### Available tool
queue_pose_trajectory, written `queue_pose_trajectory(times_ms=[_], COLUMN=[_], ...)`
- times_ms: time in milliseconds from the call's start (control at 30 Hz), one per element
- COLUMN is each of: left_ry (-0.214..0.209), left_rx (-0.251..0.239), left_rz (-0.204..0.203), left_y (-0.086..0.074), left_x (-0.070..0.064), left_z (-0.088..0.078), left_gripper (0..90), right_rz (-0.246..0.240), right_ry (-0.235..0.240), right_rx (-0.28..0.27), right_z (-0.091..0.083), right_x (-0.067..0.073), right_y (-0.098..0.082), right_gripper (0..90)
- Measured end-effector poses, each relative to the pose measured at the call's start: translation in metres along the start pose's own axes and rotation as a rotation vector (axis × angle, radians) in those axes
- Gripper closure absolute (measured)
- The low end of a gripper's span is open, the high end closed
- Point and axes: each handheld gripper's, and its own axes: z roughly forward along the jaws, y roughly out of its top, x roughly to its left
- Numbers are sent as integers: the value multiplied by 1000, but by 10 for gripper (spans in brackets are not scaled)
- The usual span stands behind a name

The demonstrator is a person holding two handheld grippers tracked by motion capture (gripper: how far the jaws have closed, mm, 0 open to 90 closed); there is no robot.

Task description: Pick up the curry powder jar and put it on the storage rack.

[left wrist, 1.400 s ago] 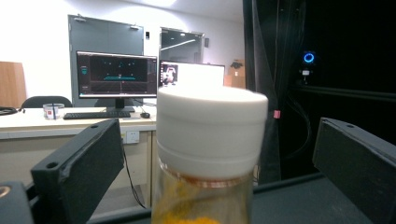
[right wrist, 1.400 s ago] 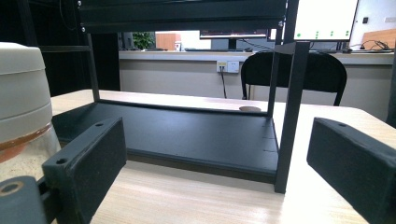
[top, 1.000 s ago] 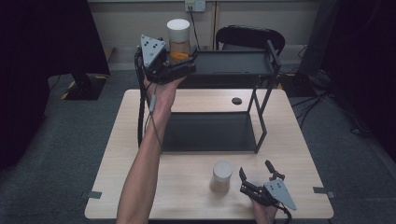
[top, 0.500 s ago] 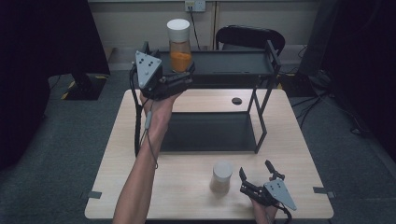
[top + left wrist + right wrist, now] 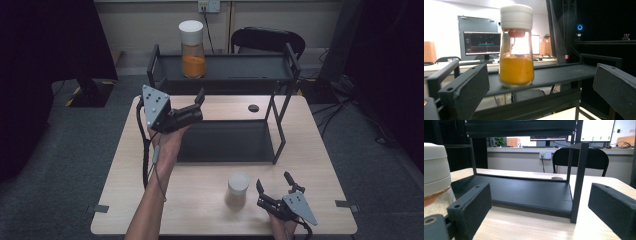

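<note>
We begin with the table (image 5: 125, 200), whose far half carries a black two-tier rack (image 5: 280, 130). One jar with orange contents (image 5: 192, 50) stands upright near the left end of the rack's top shelf (image 5: 250, 67). A second, pale-lidded jar (image 5: 236, 190) stands upright on the bare wood near the table's near edge, in front of the rack's lower tray (image 5: 225, 142).

The relation the next move appears to turn on is this pale jar against our right gripper (image 5: 274, 189). The gripper rests at the near edge toward the right corner, jaws spread wide with nothing between them and pointing toward the rack. In the right gripper view the jar (image 5: 435, 177) sits just outside the left-hand jaw, so it lies to the side of the fingers (image 5: 471, 207), not ahead of them. Its long axis is vertical, so we judge a level, sideways approach is called for.

Our left gripper (image 5: 198, 106) hangs above the table's left half, jaws likewise spread and empty, facing the orange jar and well apart from the pale one. The right hand is plainly nearer.
</note>
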Motion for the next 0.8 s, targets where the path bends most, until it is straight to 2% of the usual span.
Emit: queue_pose_trajectory(times_ms=[167, 267, 567, 733, 800], left_ry=[3, -3, 2, 24, 24], left_rx=[-14, -21, -37, -42, -41], left_rz=[0, -14, -39, -22, -29], left_y=[-14, -20, -43, -57, -65], left_x=[-1, -1, -14, -23, -24], left_z=[-20, -30, -62, -78, -83], left_gripper=[0, 0, 0, 0, 0], right_rz=[0, 0, 0, 0, 0], right_ry=[-1, -2, -3, -3, -3], right_rx=[0, 0, 0, 0, 0], right_z=[0, 0, 0, 0, 0], right_x=[0, 0, 1, 1, 1], right_y=[0, 0, 0, 0, 0], right_gripper=[40, 40, 40, 40, 40])
